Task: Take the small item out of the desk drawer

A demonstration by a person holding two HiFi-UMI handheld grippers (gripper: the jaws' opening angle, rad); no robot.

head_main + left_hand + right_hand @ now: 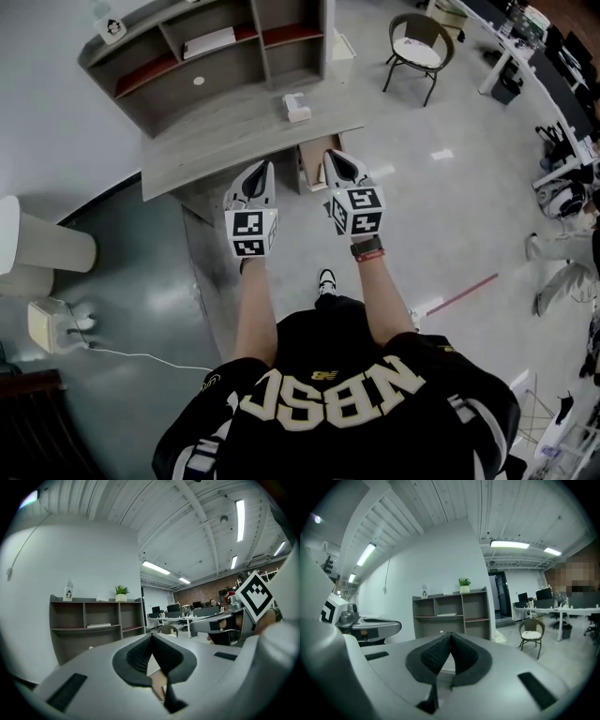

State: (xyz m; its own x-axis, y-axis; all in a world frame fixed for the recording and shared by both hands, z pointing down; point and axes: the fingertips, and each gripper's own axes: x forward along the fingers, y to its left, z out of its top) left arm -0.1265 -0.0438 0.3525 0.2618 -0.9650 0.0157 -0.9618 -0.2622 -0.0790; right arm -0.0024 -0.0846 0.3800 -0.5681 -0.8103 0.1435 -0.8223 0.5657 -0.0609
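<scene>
Left gripper [262, 176] and right gripper [338, 161] have jaws pressed together, empty, near the desk [216, 131] edge. Small item: not visible, presumably inside the drawer. Advance level; spread jaws before reaching the drawer front.

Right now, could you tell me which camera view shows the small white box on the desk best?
The head view: from above, the white box lies in plain sight on the desk. In both gripper views the foreground hides the desktop, so the box cannot be seen.
</scene>
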